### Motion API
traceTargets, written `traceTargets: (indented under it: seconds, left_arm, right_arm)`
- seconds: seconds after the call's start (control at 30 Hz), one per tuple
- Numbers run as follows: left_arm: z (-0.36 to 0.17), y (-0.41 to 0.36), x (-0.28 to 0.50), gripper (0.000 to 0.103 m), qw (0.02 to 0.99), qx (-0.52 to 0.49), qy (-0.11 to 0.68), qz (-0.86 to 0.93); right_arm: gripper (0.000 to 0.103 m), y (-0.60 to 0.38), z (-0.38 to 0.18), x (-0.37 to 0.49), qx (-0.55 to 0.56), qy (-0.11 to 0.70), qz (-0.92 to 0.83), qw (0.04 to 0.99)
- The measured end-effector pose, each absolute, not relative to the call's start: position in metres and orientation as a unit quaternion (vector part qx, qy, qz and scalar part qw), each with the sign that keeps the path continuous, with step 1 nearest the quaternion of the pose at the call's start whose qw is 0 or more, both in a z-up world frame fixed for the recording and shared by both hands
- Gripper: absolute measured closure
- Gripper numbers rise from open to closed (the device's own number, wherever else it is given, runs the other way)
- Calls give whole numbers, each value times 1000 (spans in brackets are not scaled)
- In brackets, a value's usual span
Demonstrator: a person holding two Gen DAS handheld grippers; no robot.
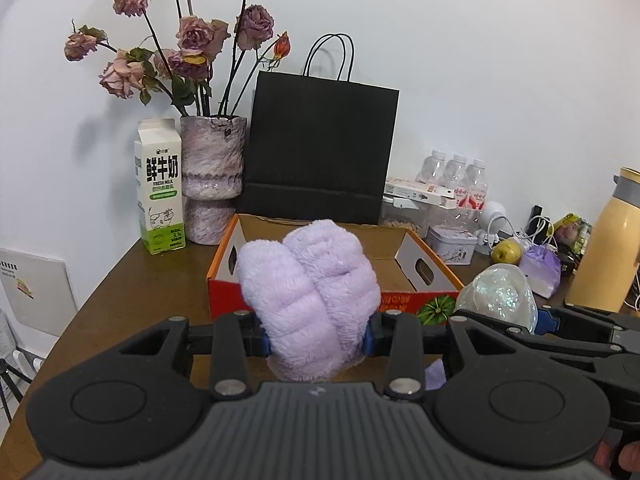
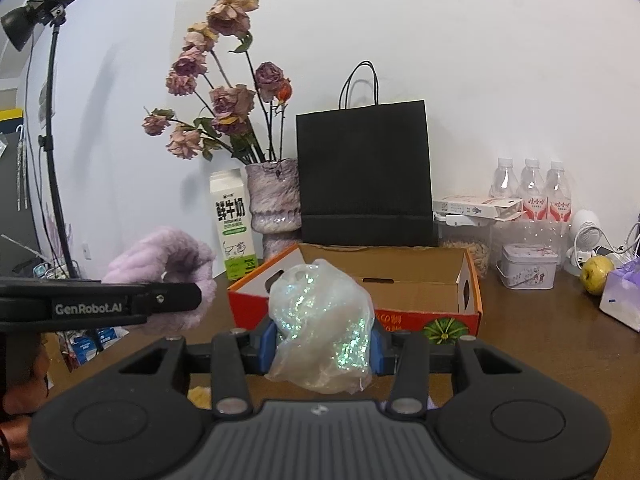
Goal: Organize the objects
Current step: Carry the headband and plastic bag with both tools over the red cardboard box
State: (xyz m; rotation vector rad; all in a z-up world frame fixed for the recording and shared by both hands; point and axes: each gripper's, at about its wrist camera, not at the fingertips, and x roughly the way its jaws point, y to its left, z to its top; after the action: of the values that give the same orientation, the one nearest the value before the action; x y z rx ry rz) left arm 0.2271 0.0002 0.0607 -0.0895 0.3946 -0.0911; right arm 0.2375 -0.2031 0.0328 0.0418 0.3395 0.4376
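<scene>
Ahead of both grippers, an open box waits with nothing visible inside it.

Clenched between the left gripper (image 1: 318, 340) pads is a fluffy purple slipper pair (image 1: 310, 280); the right gripper (image 2: 322, 346) is likewise clamped on a glittery clear bag (image 2: 320, 320), each item held above the wooden table (image 1: 132, 300). Just beyond the fingertips sits the orange cardboard box (image 1: 424, 248), so by my reading neither item is placed yet. Farther right of the tools, a yellow-green fruit (image 2: 596, 274), a purple packet (image 2: 622, 294) and a small tin (image 2: 528, 266) look unsorted.
</scene>
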Motion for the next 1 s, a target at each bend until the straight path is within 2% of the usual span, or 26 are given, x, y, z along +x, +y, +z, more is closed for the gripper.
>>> traceTargets:
  seconds: [1.0]
  left_arm:
    - [54,-12,362,65,977,-62,203,-29]
  right_arm:
    - [61,-196,29,368,23,176,192,965]
